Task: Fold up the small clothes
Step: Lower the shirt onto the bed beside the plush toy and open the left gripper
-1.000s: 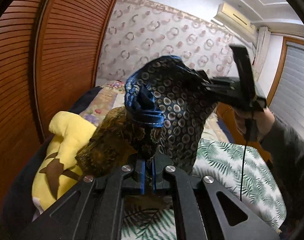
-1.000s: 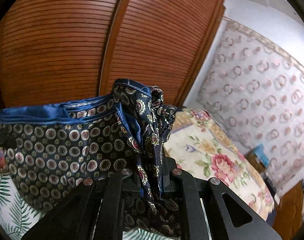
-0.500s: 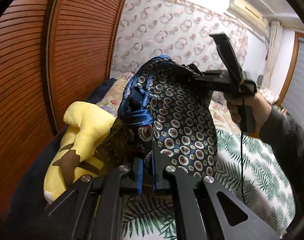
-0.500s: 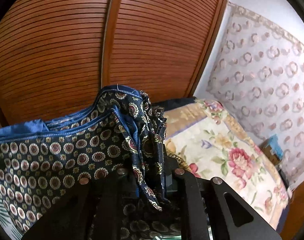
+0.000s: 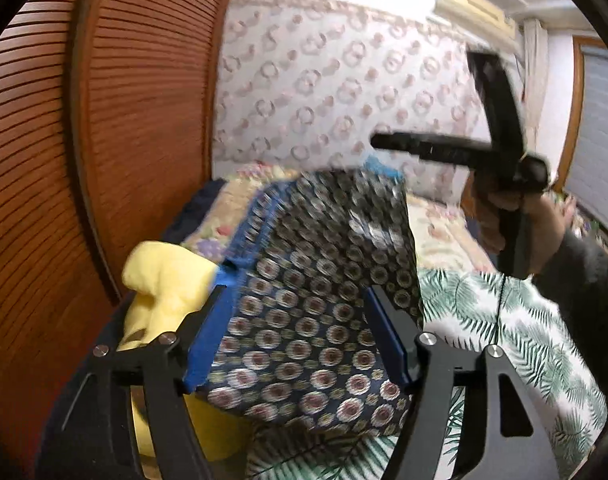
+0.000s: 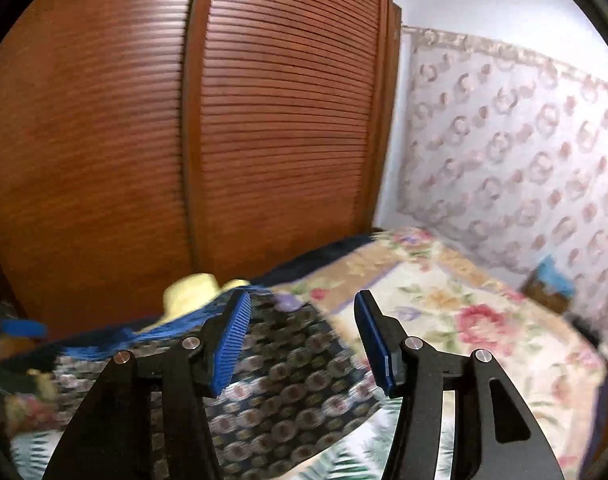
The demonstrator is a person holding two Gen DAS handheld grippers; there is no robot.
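A dark blue cloth with round medallions and a blue hem (image 5: 316, 320) sags loose over the bed, blurred. My left gripper (image 5: 295, 300) has its jaws opening; the cloth shows between and behind its blue pads (image 5: 207, 344), which do not press on it. In the right wrist view the same cloth (image 6: 291, 384) lies below my right gripper (image 6: 302, 300), whose jaws are opening with nothing pinched. In the left wrist view the right gripper (image 5: 384, 143) hangs above the cloth's far edge, held by a hand (image 5: 516, 220).
A yellow plush toy (image 5: 163, 280) lies left of the cloth, against the louvred wooden wardrobe doors (image 6: 183, 140). The bed has a palm-leaf sheet (image 5: 504, 320) nearby and a floral quilt (image 6: 464, 312) further back. Patterned wallpaper (image 5: 324, 80) covers the far wall.
Both grippers were shut on bunched corners of the cloth; now both have opened and let go. The cloth has dropped and spread. The right gripper has lifted clear of it.
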